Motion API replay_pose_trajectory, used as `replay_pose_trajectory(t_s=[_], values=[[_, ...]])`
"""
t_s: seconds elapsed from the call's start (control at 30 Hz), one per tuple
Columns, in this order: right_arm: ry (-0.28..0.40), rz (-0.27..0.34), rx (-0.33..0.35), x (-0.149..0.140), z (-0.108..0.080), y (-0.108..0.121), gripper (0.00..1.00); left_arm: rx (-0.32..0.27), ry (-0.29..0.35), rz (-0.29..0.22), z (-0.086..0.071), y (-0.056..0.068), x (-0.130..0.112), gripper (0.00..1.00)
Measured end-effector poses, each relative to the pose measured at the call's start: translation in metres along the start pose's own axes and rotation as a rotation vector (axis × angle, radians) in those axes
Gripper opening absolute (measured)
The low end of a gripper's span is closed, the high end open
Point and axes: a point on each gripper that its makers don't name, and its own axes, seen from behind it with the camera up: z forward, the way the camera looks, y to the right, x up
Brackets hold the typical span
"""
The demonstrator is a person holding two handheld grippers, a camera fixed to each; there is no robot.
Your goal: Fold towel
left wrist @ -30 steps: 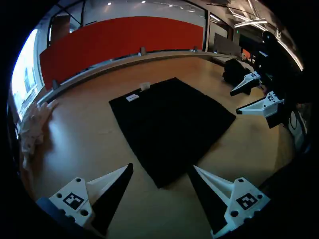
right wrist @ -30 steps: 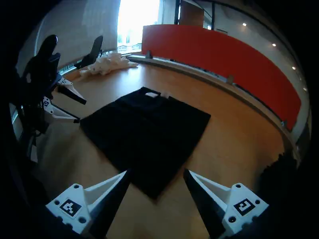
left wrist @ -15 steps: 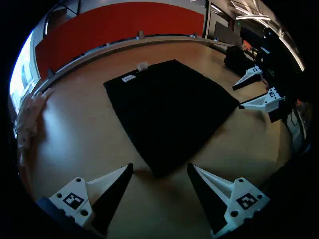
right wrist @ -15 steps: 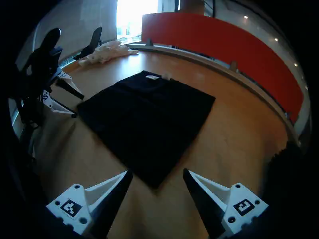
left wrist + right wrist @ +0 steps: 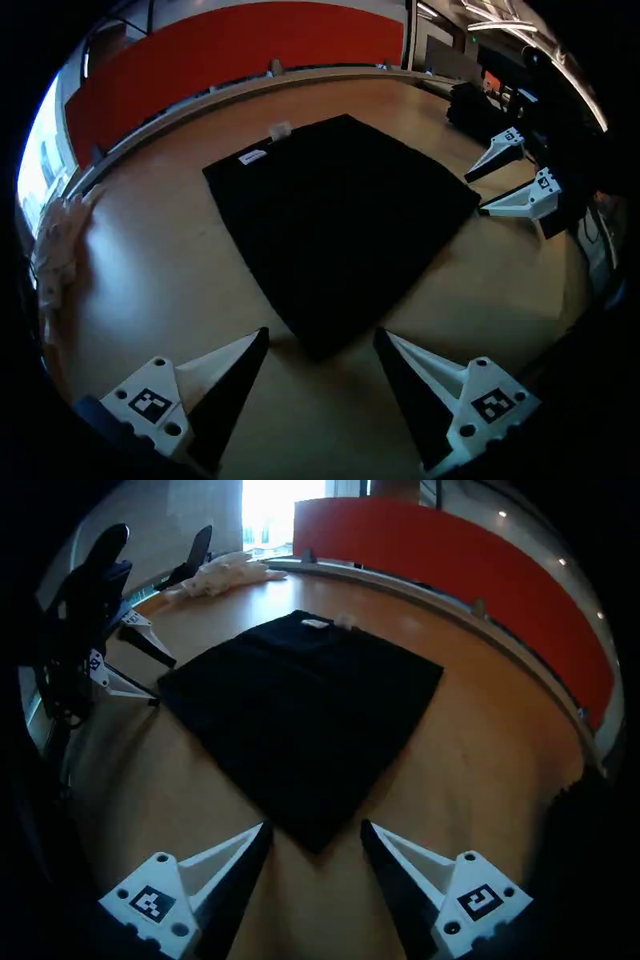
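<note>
A black towel (image 5: 340, 220) lies flat on the wooden table, with a white tag (image 5: 253, 157) near its far corner. In the left gripper view my left gripper (image 5: 320, 356) stands open, its fingers on either side of the towel's near corner and just short of it. The right gripper (image 5: 496, 188) is seen open at the towel's right corner. In the right gripper view the towel (image 5: 300, 712) points a corner between the open fingers of my right gripper (image 5: 314, 850). The left gripper (image 5: 152, 676) is seen open at the towel's left corner.
A crumpled pale cloth (image 5: 58, 248) lies at the table's left edge, the same cloth (image 5: 220, 570) being far off in the right gripper view. A red wall panel (image 5: 232, 56) runs behind the table's raised rim. A dark bundle (image 5: 472, 116) sits at the far right.
Both grippers have moved down and closer to the towel's near corners. The right gripper's fingers have narrowed slightly. The towel has not moved.
</note>
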Motion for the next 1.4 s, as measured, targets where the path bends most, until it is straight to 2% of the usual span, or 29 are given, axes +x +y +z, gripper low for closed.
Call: replay_pose_trajectory(t_s=[0.13,0.23,0.4,0.57,0.67,0.73,0.87,1.1,1.4], values=[[-0.001,0.014,0.014,0.000,0.001,-0.003,0.73,0.002,-0.004,-0.004,0.000,0.000,0.000,0.88],[-0.004,0.017,0.020,-0.001,0.002,-0.004,0.67,-0.001,-0.007,0.001,0.000,0.001,0.000,0.79],[-0.010,0.006,0.030,-0.001,0.003,-0.006,0.47,-0.001,-0.012,-0.001,0.000,0.001,-0.001,0.71],[-0.012,-0.003,0.037,0.000,0.004,-0.010,0.29,0.005,-0.020,-0.011,0.000,-0.001,-0.001,0.55],[-0.015,0.000,0.038,0.001,0.005,-0.011,0.22,0.008,-0.025,-0.011,0.001,0.000,-0.001,0.46],[-0.019,0.007,0.036,0.001,0.004,-0.010,0.20,0.014,-0.028,-0.014,0.001,0.000,-0.001,0.26],[-0.023,0.027,0.027,0.001,0.003,-0.009,0.16,0.025,-0.033,-0.029,0.000,0.001,0.000,0.19],[0.002,0.037,0.014,0.010,-0.004,-0.008,0.15,0.024,-0.032,-0.065,-0.003,0.004,0.003,0.15],[0.053,0.049,0.000,0.035,-0.026,-0.006,0.14,0.030,0.010,-0.082,-0.024,0.004,0.026,0.15]])
